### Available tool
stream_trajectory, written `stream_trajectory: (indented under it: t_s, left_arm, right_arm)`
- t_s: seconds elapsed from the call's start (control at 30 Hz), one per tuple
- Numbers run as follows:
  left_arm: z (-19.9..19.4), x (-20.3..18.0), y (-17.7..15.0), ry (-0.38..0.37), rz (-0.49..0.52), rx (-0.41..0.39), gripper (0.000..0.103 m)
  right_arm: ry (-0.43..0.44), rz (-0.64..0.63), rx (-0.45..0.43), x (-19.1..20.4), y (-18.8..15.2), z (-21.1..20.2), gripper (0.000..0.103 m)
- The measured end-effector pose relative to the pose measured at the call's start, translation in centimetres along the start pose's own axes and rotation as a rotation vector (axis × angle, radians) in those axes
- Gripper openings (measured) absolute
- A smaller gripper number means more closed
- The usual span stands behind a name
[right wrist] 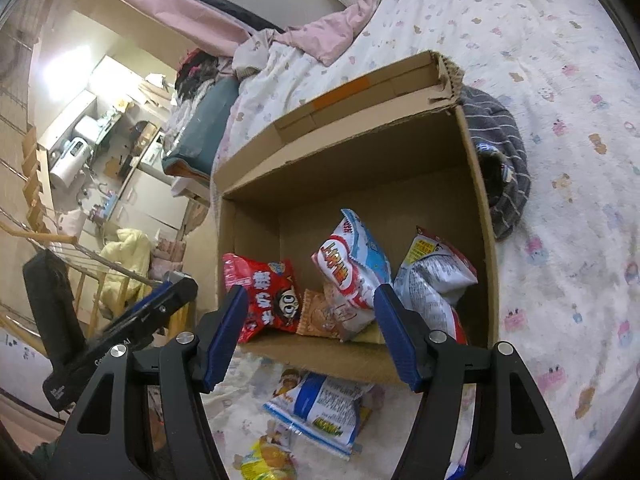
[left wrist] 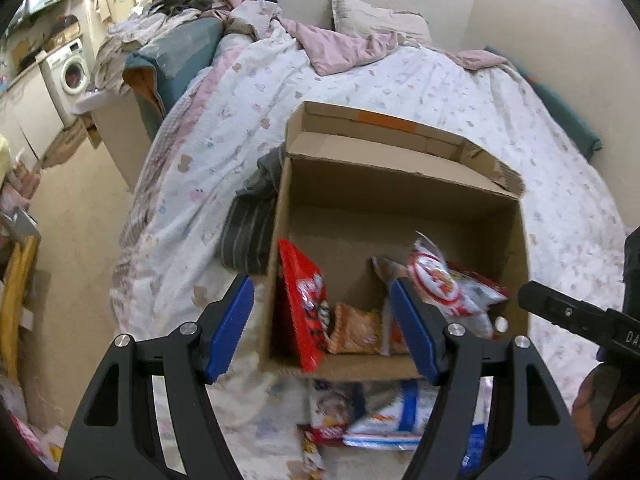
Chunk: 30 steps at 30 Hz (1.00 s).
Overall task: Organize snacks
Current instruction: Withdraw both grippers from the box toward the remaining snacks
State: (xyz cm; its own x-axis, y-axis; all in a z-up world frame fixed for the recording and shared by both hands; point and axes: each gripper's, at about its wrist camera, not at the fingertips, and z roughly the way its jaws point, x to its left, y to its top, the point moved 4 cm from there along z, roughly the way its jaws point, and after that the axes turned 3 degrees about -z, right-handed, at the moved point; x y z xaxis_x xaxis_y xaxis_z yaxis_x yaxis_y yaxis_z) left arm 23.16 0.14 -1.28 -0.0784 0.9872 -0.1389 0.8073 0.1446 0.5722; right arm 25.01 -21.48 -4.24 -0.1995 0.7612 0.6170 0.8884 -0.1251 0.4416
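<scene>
Both the left gripper [left wrist: 322,330] and right gripper [right wrist: 310,334] hang wide and empty over the cardboard box [right wrist: 478,184], while the loose blue-and-white snack bag [right wrist: 320,412] (long axis roughly crosswise) lies on the bedspread [right wrist: 560,160] just below, nearer the right gripper.

Cardboard box [right wrist: 476,184] — plain brown, with an orange tape strip [right wrist: 344,94] on its back flap. Inside the box: red snack bag [right wrist: 264,292] with white characters and a cartoon face; orange-tan packet [right wrist: 320,316]; white bag [right wrist: 352,264] with red logo and light blue. Beside the box: grey cloth [right wrist: 504,152], pale stripes. Under it — white bedsheet [right wrist: 560,120], small pastel prints. Gripper pads [right wrist: 226,334] blue, frames black
</scene>
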Motion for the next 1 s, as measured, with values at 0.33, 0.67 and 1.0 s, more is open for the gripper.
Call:
stream_trajectory:
  t_s: [0.33,0.67,1.0]
  left_arm:
    - [-2.6,0.5,-4.7,0.013,-0.003,0.06,0.068]
    - [-3.5,1.9,-9.7,0.034,-0.058,0.119,0.068]
    - [-2.7,3.7,-16.3,0.056,-0.238,0.294,0.068]
  right_arm:
    - [-0.034,-0.016,-0.041,0.9,-3.8,-3.7,0.073]
    - [-0.203,0.07,0.065,-2.5,-9.3,-4.5,0.074]
    - [-0.232,0.103,0.09,-4.2,-11.4,-5.6,0.074]
